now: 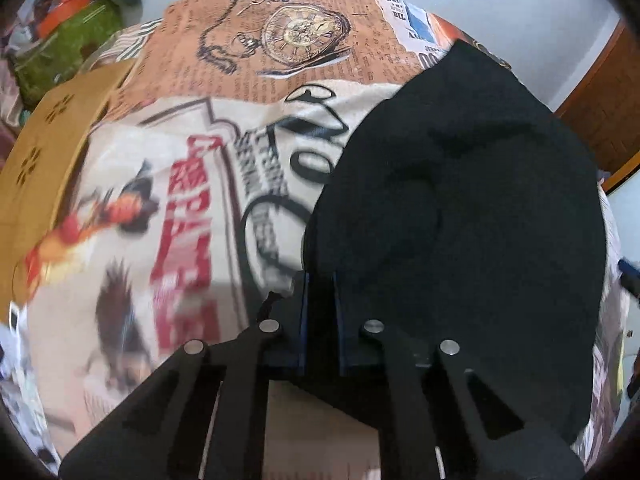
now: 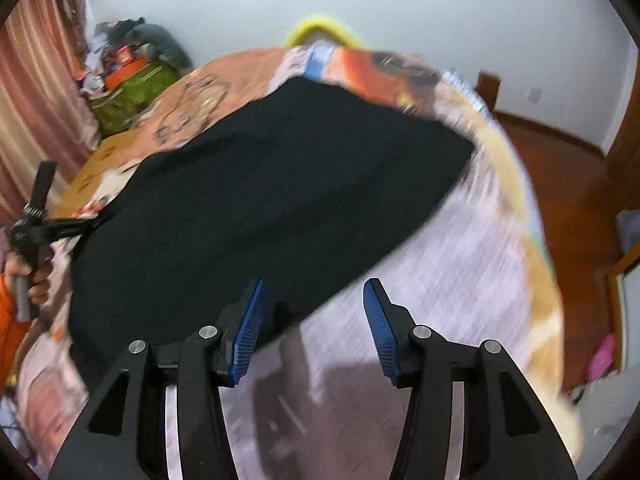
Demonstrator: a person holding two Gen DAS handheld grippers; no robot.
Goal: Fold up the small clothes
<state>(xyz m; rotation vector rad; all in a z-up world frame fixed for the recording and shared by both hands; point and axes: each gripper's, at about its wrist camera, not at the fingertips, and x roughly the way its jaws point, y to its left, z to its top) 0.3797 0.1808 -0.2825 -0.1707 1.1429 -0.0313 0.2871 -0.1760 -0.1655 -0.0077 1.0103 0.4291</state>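
A black garment (image 2: 272, 200) lies spread on a table covered with a printed cloth (image 2: 460, 280). In the left wrist view the garment (image 1: 460, 208) fills the right half. My left gripper (image 1: 320, 280) is shut on the near left edge of the black garment; it also shows at the left of the right wrist view (image 2: 86, 226), pinching that edge. My right gripper (image 2: 316, 292) is open and empty, just above the garment's near corner, with the left blue pad (image 2: 250, 332) over the fabric's edge.
The printed cloth (image 1: 180, 200) shows a pocket watch and red characters. A tan board (image 1: 44, 152) lies at the table's left. A green bag (image 2: 132, 92) and clutter stand at the far left. A wooden floor (image 2: 568, 184) lies to the right.
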